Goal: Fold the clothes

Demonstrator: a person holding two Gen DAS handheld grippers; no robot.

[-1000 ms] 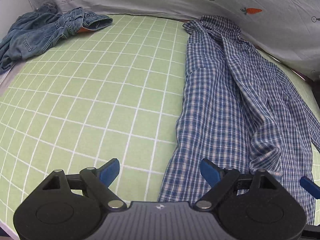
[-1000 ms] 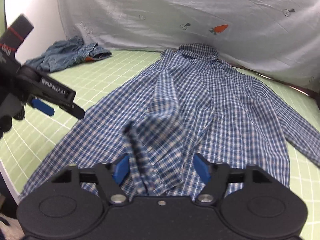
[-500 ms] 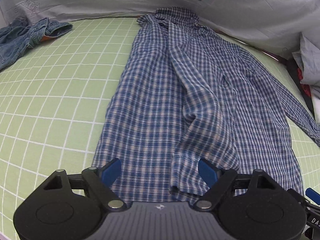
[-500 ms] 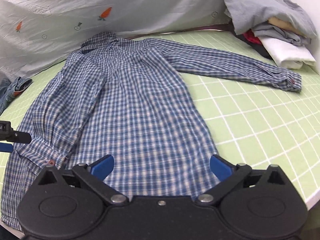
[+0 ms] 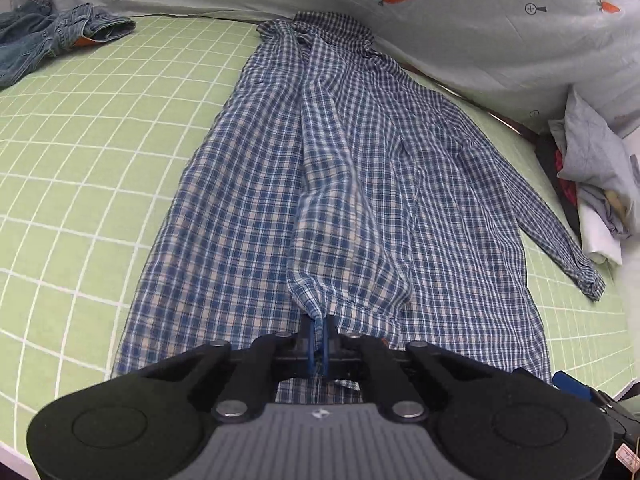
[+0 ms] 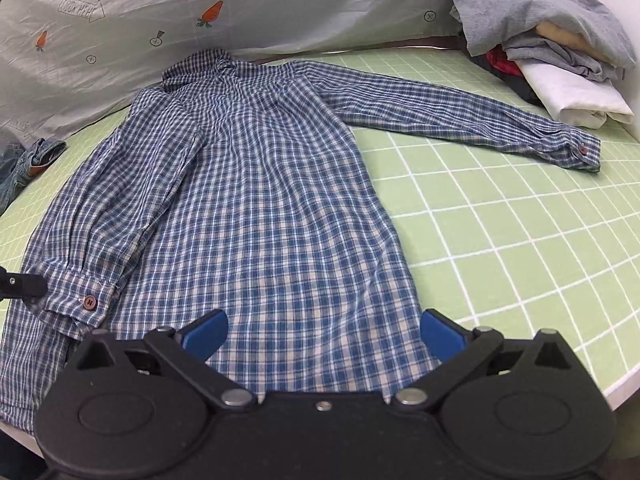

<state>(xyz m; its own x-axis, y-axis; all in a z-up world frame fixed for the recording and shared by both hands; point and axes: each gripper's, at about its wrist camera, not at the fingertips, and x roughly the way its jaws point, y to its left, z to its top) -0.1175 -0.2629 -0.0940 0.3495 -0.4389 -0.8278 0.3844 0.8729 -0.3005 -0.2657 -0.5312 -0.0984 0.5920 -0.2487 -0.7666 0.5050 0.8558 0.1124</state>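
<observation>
A blue plaid shirt [image 5: 248, 200] lies flat on the green grid mat [image 5: 80, 140], collar at the far side. Its left sleeve is folded down over the body, cuff [image 6: 86, 300] near the hem. My left gripper [image 5: 319, 340] is shut on that cuff and lifts the sleeve end [image 5: 344, 240] slightly. Its right sleeve [image 6: 460, 120] stretches out to the right. My right gripper [image 6: 322, 330] is open and empty, low over the shirt's hem [image 6: 300, 360].
Denim clothes [image 5: 48, 36] lie crumpled at the mat's far left. A pile of grey and white clothes [image 6: 552, 48] sits at the far right. A carrot-print sheet [image 6: 280, 4] rises behind the mat. The mat's front edge [image 6: 624, 380] is close at right.
My left gripper has closed on the folded sleeve's cuff; it was open half a second ago. My right gripper stayed open and has come in lower over the hem.
</observation>
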